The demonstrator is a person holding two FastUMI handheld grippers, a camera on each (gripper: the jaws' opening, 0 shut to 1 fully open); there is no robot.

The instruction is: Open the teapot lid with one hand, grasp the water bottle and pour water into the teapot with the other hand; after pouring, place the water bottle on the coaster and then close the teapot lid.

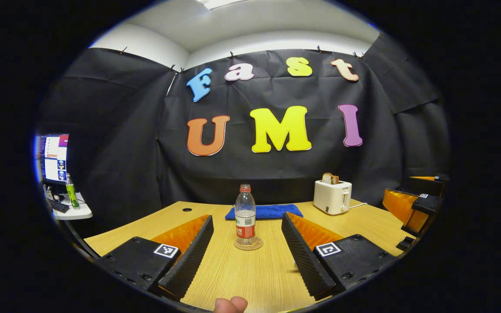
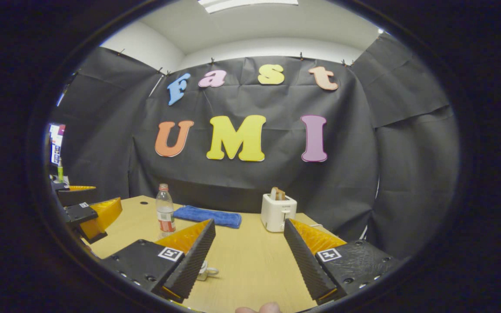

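Note:
A clear water bottle [image 1: 245, 215] with a red cap and red label stands upright on a round coaster [image 1: 248, 244] on the wooden table [image 1: 255, 278]. My left gripper [image 1: 247, 217] is open, short of the bottle and lined up with it, holding nothing. The right gripper [image 1: 415, 208] shows at the right edge of the left gripper view. In the right gripper view my right gripper [image 2: 249, 222] is open over bare table, with the bottle [image 2: 165, 211] far left and the left gripper [image 2: 87, 213] beyond it. A small clear glass piece [image 2: 207, 270] peeks from behind its left finger; the rest is hidden.
A white toaster [image 1: 332, 196] with bread in it stands at the back right, its cord trailing right. A folded blue cloth [image 1: 268, 211] lies behind the bottle. A monitor [image 1: 52, 156] on a side desk sits off the table's left. A thumb [image 1: 231, 304] shows at the bottom.

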